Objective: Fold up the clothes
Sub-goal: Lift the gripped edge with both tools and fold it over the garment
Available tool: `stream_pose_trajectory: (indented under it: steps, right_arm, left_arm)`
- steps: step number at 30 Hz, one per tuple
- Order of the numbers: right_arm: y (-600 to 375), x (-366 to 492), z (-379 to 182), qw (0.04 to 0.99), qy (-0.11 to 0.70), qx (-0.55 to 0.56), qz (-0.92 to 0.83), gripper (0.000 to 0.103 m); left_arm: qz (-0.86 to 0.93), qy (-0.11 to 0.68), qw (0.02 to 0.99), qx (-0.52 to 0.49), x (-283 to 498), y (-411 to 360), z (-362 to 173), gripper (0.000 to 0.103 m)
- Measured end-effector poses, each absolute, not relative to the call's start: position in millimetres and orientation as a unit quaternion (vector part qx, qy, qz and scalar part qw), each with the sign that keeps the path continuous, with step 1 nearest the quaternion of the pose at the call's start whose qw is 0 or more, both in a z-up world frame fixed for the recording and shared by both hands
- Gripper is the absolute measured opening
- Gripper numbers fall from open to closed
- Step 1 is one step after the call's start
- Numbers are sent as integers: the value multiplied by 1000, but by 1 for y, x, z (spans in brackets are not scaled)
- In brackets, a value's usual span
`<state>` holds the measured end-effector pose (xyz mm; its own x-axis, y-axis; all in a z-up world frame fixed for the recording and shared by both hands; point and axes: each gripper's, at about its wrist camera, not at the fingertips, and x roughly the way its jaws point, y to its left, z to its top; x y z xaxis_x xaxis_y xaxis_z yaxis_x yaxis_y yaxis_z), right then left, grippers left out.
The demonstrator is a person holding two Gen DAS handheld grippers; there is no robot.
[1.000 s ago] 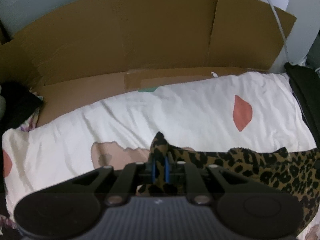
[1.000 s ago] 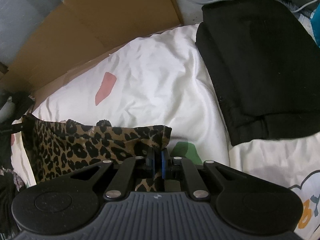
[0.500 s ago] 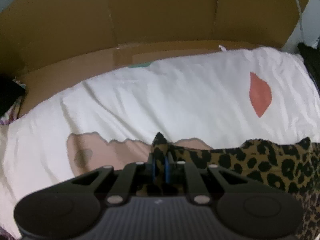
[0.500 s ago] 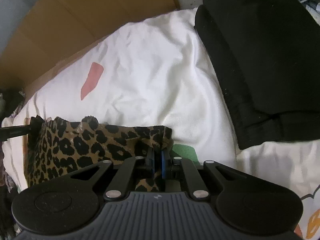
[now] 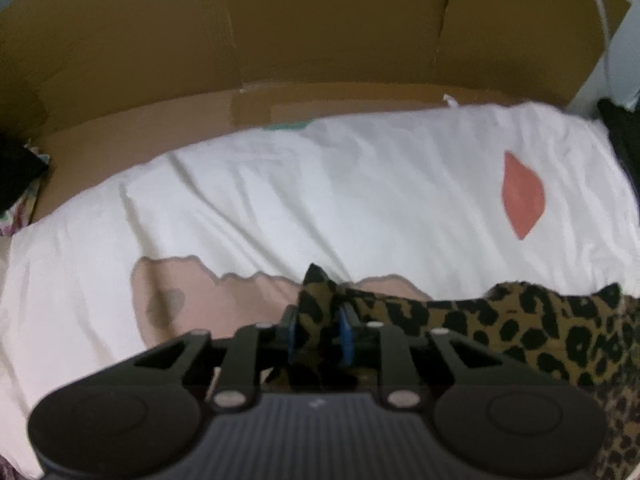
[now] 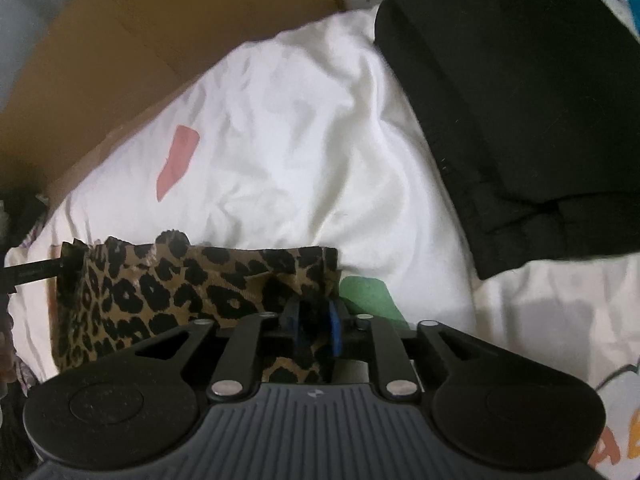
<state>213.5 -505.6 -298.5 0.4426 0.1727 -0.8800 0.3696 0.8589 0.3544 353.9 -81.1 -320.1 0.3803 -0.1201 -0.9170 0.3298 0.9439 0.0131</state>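
A leopard-print garment (image 5: pixel 520 328) lies folded in a flat band on the white printed bedding (image 5: pixel 320 184). Its left corner stands up between the blue pads of my left gripper (image 5: pixel 319 320), whose jaws are opening and no longer pinch the cloth. In the right wrist view the same leopard-print garment (image 6: pixel 168 292) stretches left from my right gripper (image 6: pixel 316 316). That gripper's jaws are opening too, with the right corner of the cloth loose between them. A black finger of the left gripper (image 6: pixel 32 270) shows at the garment's far end.
A folded black garment (image 6: pixel 520 100) lies on the bedding (image 6: pixel 300 140) to the right. Brown cardboard (image 5: pixel 280 40) stands along the far side and shows again in the right wrist view as a cardboard sheet (image 6: pixel 140 40). Dark cloth (image 5: pixel 16 168) sits at the left edge.
Both grippers' pads have parted from a tight pinch on the leopard cloth. The left gripper has sunk toward the bedding, and the garment's edge now rests on it.
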Motion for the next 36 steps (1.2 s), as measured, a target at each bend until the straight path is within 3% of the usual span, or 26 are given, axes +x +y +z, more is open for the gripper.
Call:
stream_pose_trajectory:
  steps: [2, 4, 17, 36]
  right_arm:
    - [-507, 206, -291, 815, 516, 256, -61, 24]
    - [-510, 199, -283, 822, 506, 253, -62, 25]
    - [-488, 181, -253, 847, 480, 229, -19, 25]
    - [-435, 209, -270, 844, 486, 222, 51, 25]
  left_arm:
    - [-130, 530, 833, 90, 350, -74, -308, 41]
    - [-127, 522, 839, 85, 343, -71, -297, 43]
    - [-197, 510, 831, 105, 290, -113, -260, 43]
    - [-280, 524, 793, 138, 278, -185, -301, 37]
